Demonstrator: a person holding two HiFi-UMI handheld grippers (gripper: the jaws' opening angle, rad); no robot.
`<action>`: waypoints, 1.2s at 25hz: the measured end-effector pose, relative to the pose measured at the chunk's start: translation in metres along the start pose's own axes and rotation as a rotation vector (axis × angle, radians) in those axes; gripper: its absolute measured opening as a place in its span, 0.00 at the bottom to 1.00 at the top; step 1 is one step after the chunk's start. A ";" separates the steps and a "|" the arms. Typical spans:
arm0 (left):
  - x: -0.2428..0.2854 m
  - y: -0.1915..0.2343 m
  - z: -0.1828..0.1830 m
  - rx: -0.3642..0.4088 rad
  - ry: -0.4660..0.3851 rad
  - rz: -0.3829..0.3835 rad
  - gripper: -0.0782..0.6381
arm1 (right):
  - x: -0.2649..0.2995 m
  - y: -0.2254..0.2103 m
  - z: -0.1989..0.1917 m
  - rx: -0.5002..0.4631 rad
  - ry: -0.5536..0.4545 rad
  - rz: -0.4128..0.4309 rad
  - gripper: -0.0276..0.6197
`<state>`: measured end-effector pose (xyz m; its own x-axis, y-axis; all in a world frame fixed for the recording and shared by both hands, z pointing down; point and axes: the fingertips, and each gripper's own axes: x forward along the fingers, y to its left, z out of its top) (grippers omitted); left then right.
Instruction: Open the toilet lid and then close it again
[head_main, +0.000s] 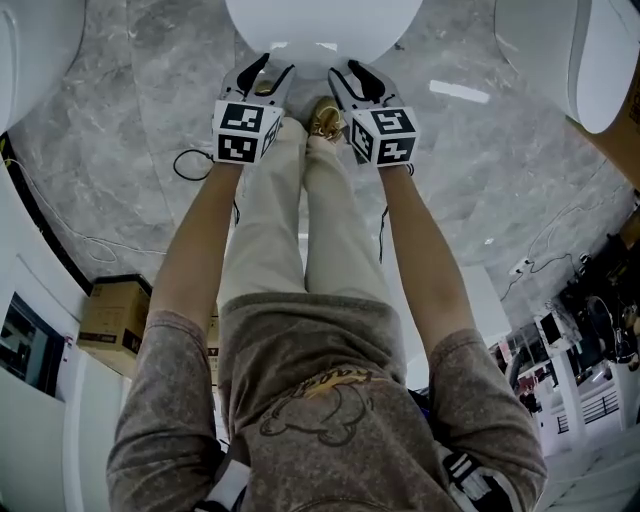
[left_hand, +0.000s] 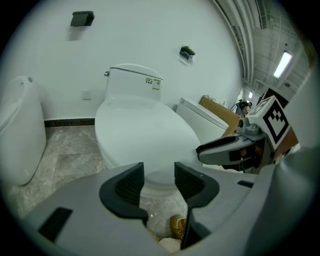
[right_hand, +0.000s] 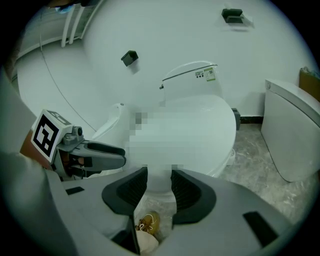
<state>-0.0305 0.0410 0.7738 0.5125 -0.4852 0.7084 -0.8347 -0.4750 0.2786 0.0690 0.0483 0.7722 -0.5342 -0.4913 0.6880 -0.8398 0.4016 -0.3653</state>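
A closed toilet lid (head_main: 320, 25) is seen at the far end of the marble floor (head_main: 120, 110), with its white cistern (left_hand: 134, 82) set against the wall behind. The left gripper (head_main: 268, 75) and the right gripper (head_main: 356, 78) are held side by side at the lid's near edge (both angled downward), just above a tan shoe (head_main: 322, 120). The left jaws are spread wide, the right jaws somewhat less. Nothing is gripped by either, and only the lid's front rim is framed in each gap. A cardboard box (head_main: 112, 312) is seen at the near left.
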 end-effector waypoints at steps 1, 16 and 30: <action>0.003 0.001 -0.004 -0.004 0.008 0.002 0.38 | 0.004 -0.001 -0.003 0.004 0.006 -0.003 0.30; -0.022 0.000 0.049 -0.046 -0.009 -0.011 0.36 | -0.028 -0.012 0.046 -0.005 -0.033 -0.075 0.22; -0.264 -0.102 0.266 0.041 -0.261 -0.094 0.36 | -0.276 0.099 0.269 -0.118 -0.390 0.024 0.21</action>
<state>-0.0277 0.0226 0.3858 0.6260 -0.6078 0.4886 -0.7752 -0.5533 0.3049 0.1075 0.0162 0.3774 -0.5693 -0.7280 0.3820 -0.8218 0.4915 -0.2880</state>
